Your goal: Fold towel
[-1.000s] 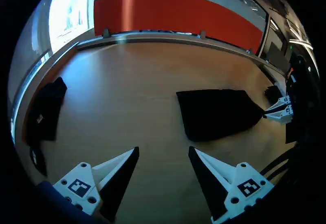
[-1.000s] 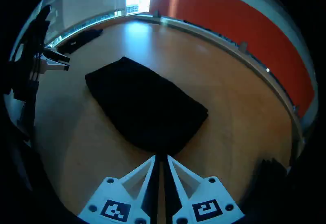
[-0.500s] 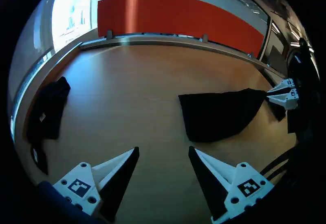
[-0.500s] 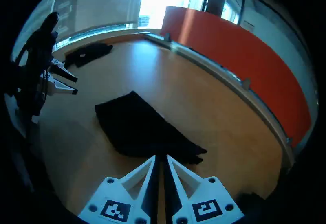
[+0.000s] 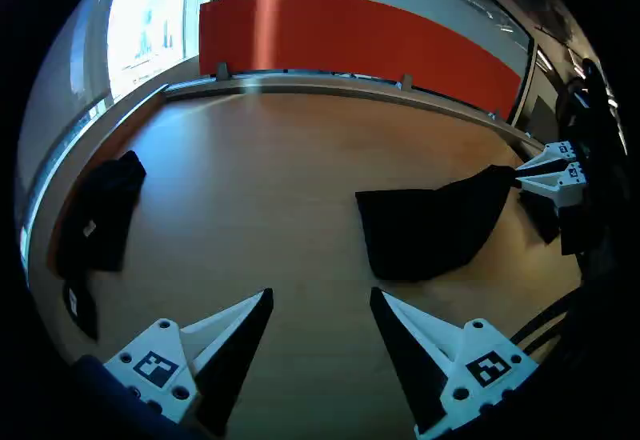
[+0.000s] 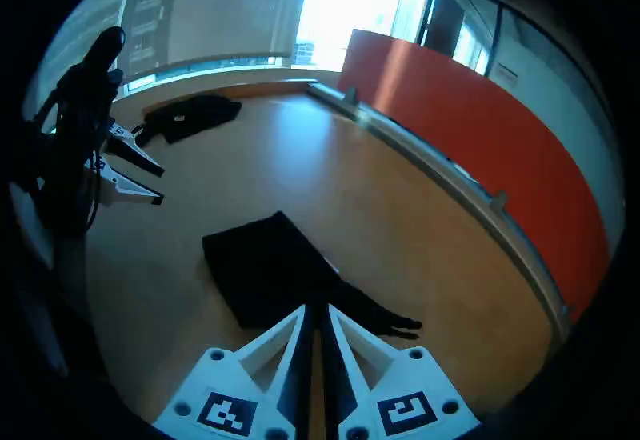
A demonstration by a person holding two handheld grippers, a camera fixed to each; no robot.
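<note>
A smooth, warm-toned wooden tabletop (image 5: 264, 168) is bounded at its far edge by a long orange screen (image 5: 360, 32). A black, soft towel (image 5: 424, 228), apart from the screen, lies partly flat. One corner is drawn up into a peak by the right tongs (image 6: 317, 312), which are clenched on it. The left tongs (image 5: 320, 292) are held released, farther from the screen, level above bare wood. A crumpled dark cloth (image 5: 104, 212) is seen off the screen's window end.
</note>
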